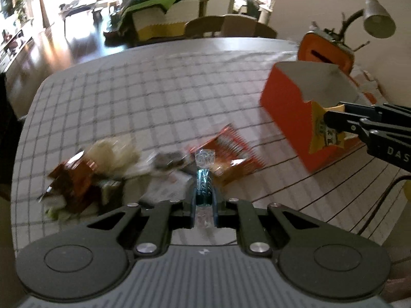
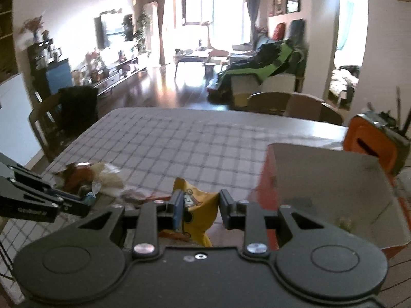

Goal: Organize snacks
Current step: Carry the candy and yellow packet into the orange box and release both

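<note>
Two snacks are held above the bench (image 1: 154, 82), which is covered by a checked cloth. The left claw (image 1: 204, 192) is clamped on a small teal sweet (image 1: 204, 190) in a clear wrapper, pinched thin between nearly closed jaws. The right claw (image 2: 199, 205) is clamped on a yellow packet (image 2: 197, 213), with the jaws set a little apart by the packet's bulk; in the left wrist view the same claw (image 1: 331, 118) is seen at the near rim of the box (image 1: 290, 107).

The orange box, open at the top, stands toward the right edge of the bench, and its pale inside (image 2: 334, 187) is almost bare; only a small speck is seen low down, too blurred to name. Behind it, at the far right corner, an orange holder (image 1: 326, 51) is seen.

A pile (image 1: 102, 169) of wrapped snacks is left near the front edge, left of the middle: a brown packet, a pale bag, a red-orange packet (image 1: 231, 151) and others too blurred to tell apart.

The task is judged to be at an early stage: little is in the box, two items are in hand, and most of the pile is yet to be sorted.
</note>
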